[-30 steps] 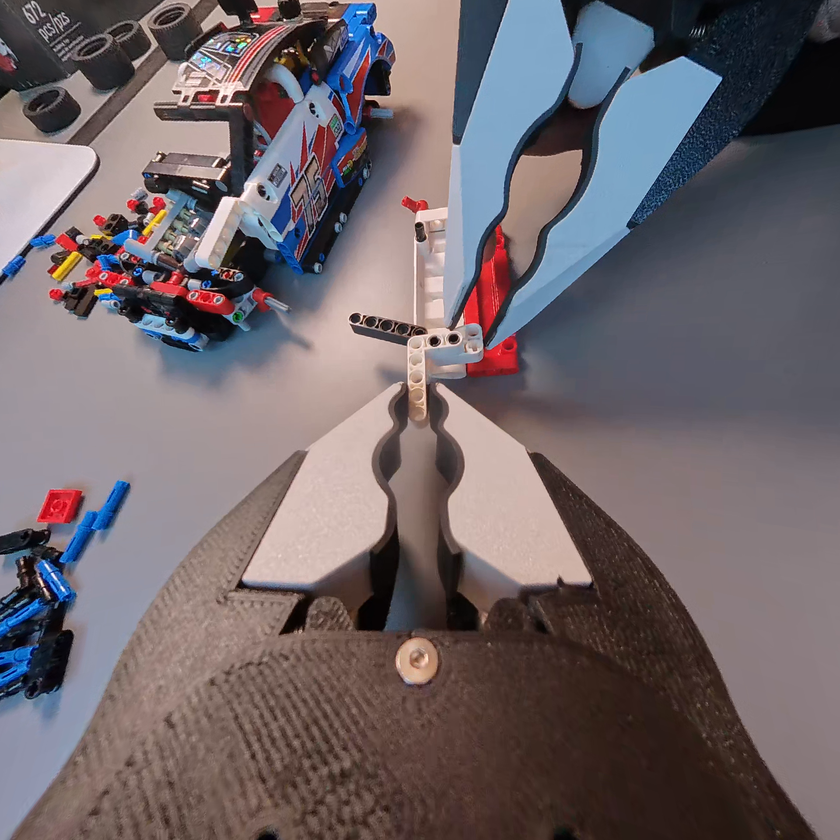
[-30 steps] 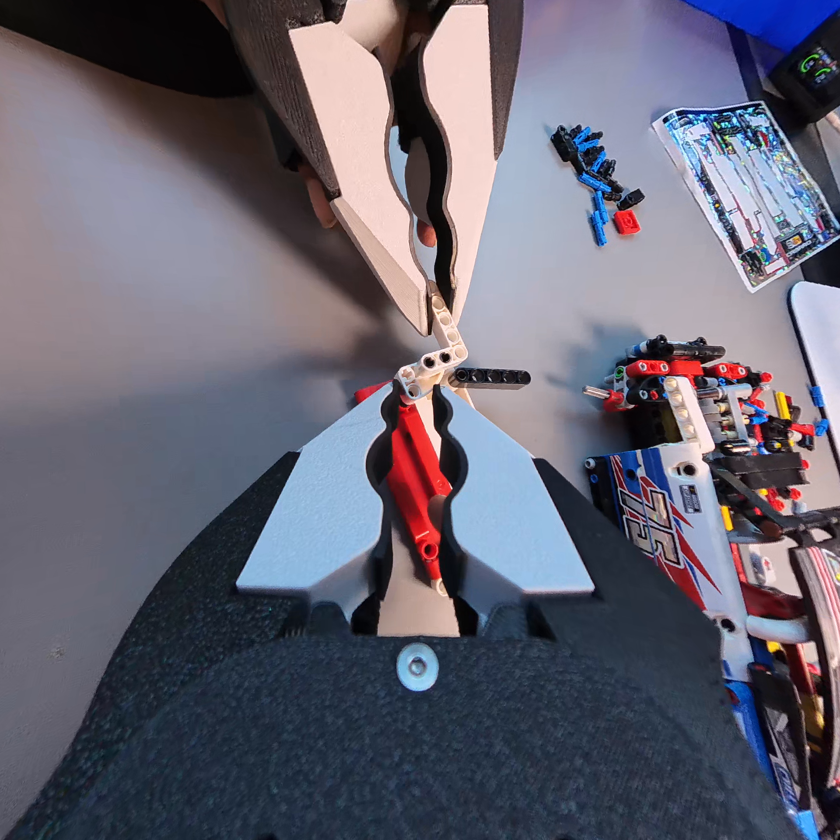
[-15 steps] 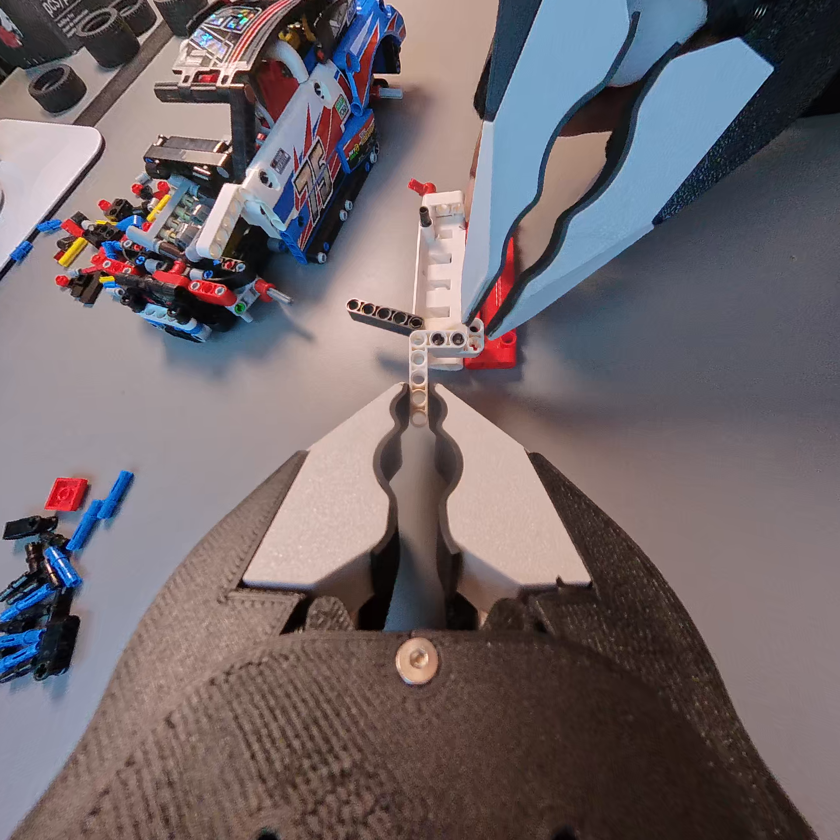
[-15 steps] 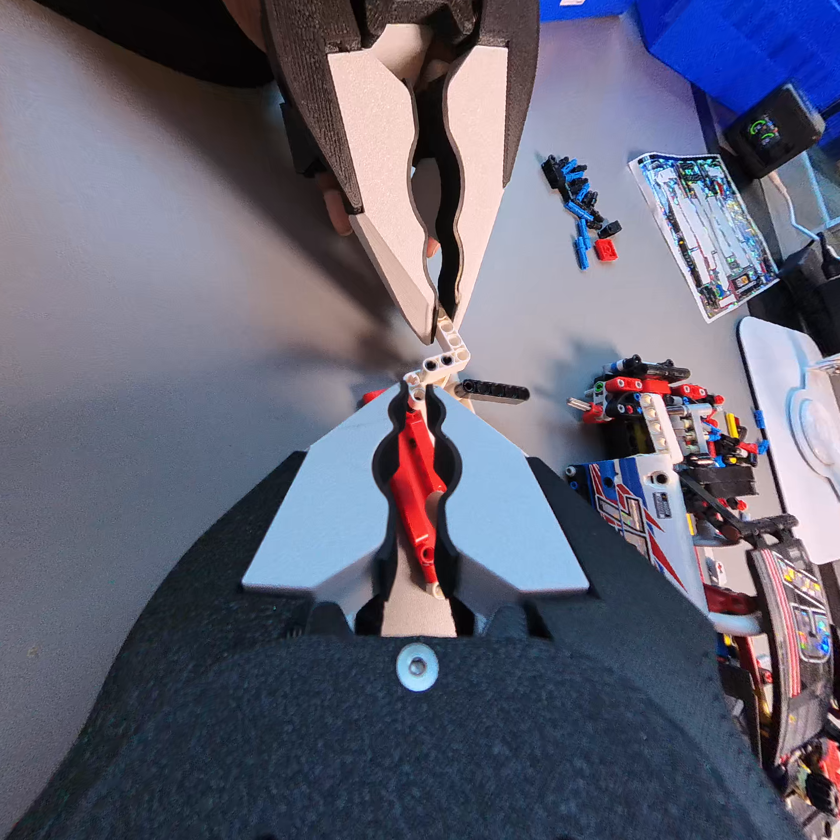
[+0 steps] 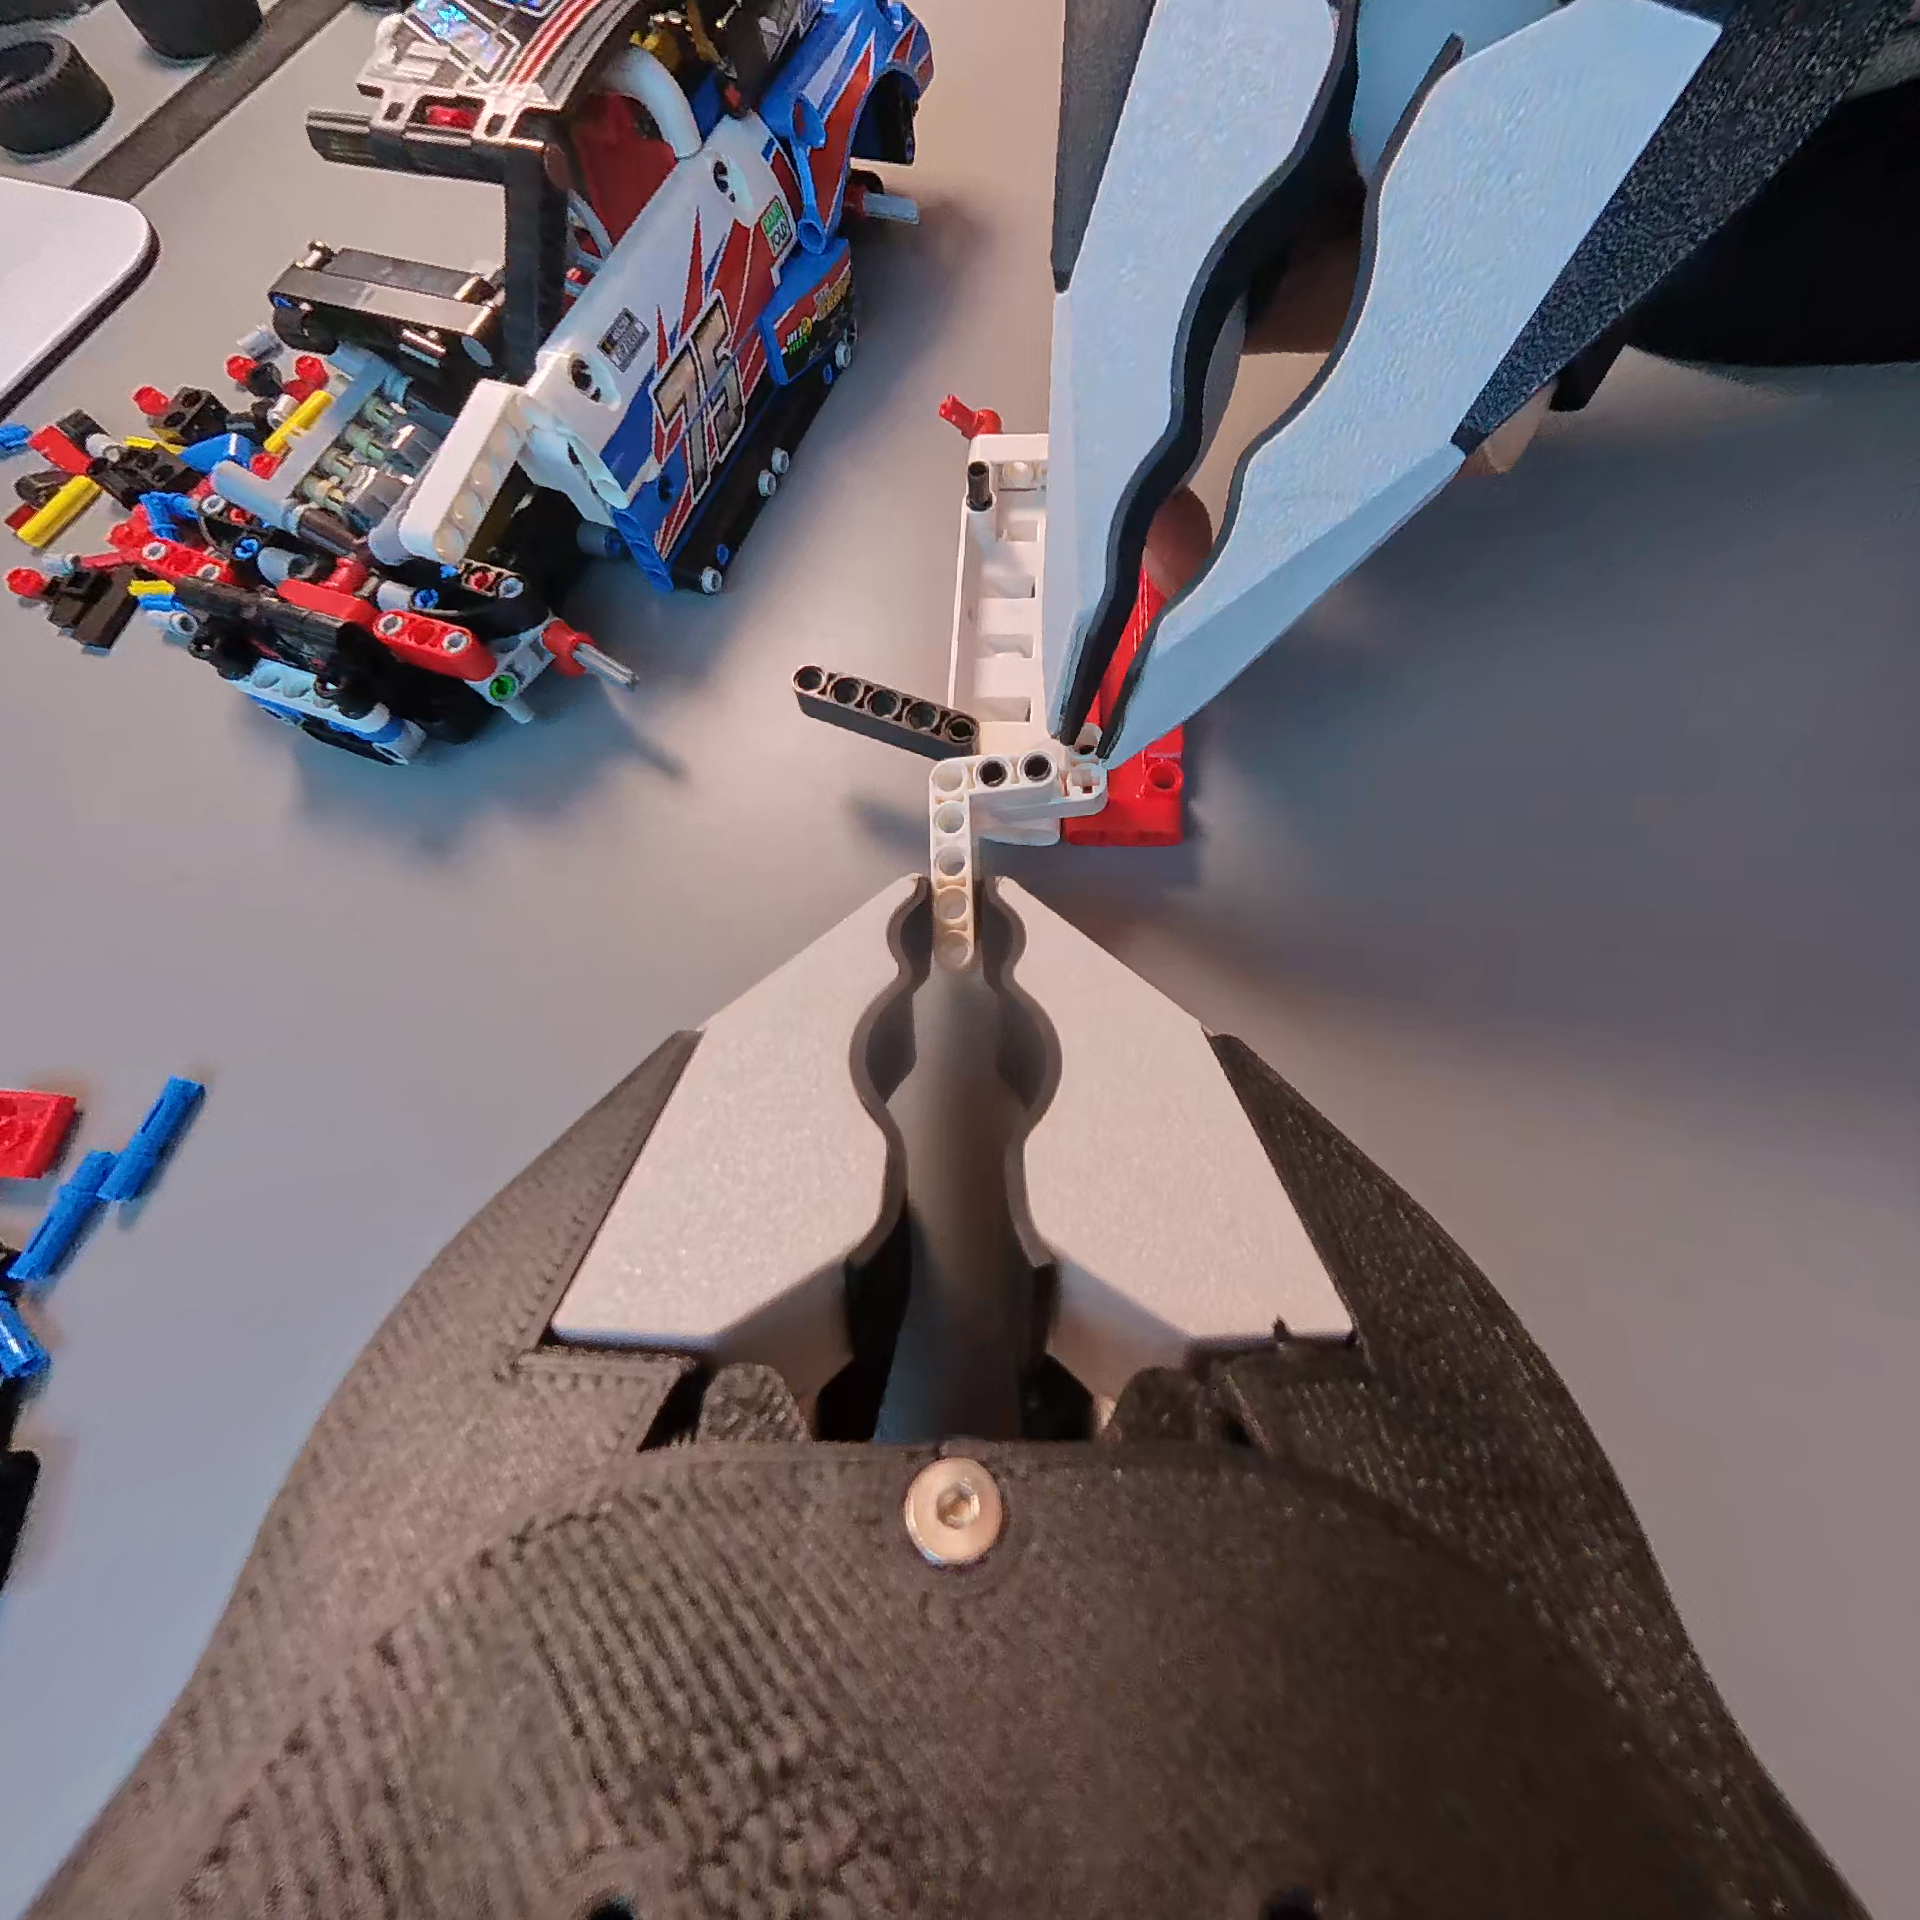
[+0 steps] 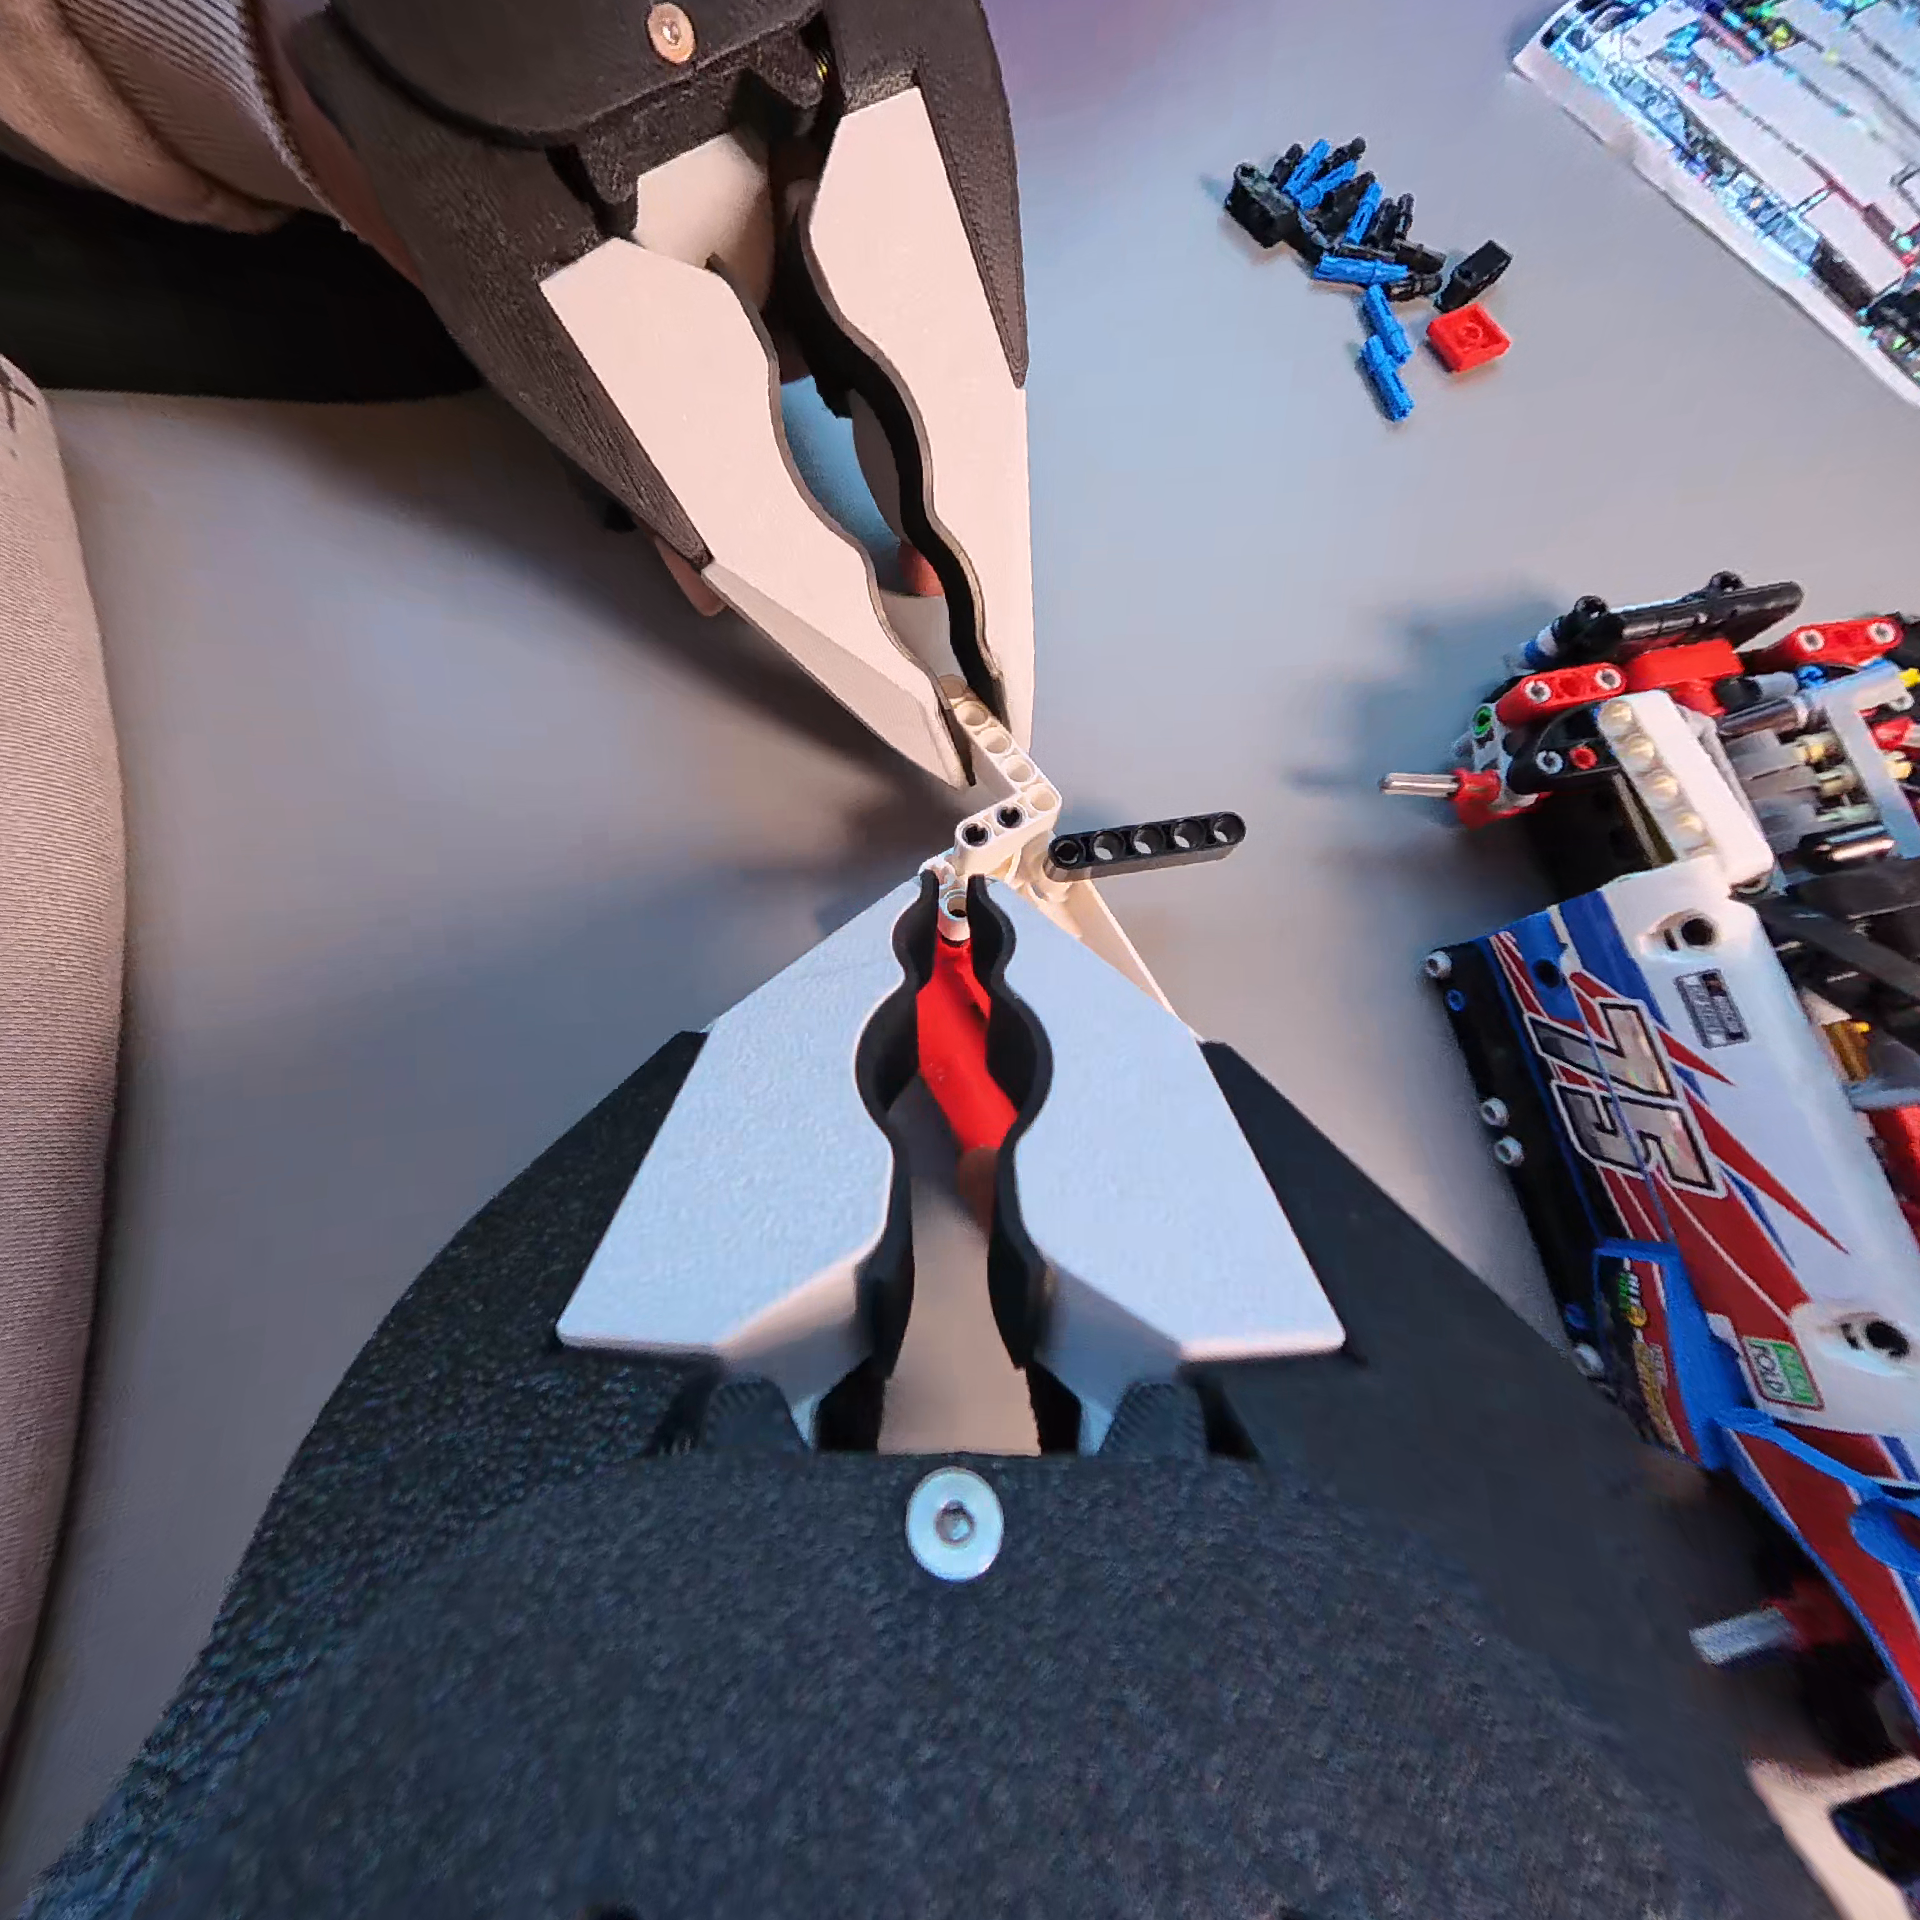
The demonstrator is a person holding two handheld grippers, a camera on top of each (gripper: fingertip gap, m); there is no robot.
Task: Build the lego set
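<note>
My left gripper (image 5: 956,920) is shut on the long arm of a white L-shaped beam (image 5: 961,831). The beam's short arm meets the end of a white and red panel assembly (image 5: 1003,582) with a black beam (image 5: 883,712) sticking out to its left. My right gripper (image 5: 1083,740) comes in from the upper right, shut on that end of the assembly. In the right wrist view my right gripper (image 6: 951,896) pinches the assembly's tip, with its red part (image 6: 961,1049) between the fingers. The left gripper (image 6: 977,743) holds the L-beam (image 6: 1003,805) from above.
A part-built blue, white and red car (image 5: 623,343) stands to the left, also in the right wrist view (image 6: 1714,1039). Loose blue, black and red pieces (image 5: 73,1174) lie at the near left. Black tyres (image 5: 42,88) and a white board (image 5: 52,270) are at the far left. A sticker sheet (image 6: 1766,135) lies beyond. Less than 4 cm separates the two grippers' tips.
Both grippers stay shut on their pieces, with the L-beam against the assembly's end. The joined pieces have shifted slightly, and the right wrist view has tilted so the left gripper looks closer.
</note>
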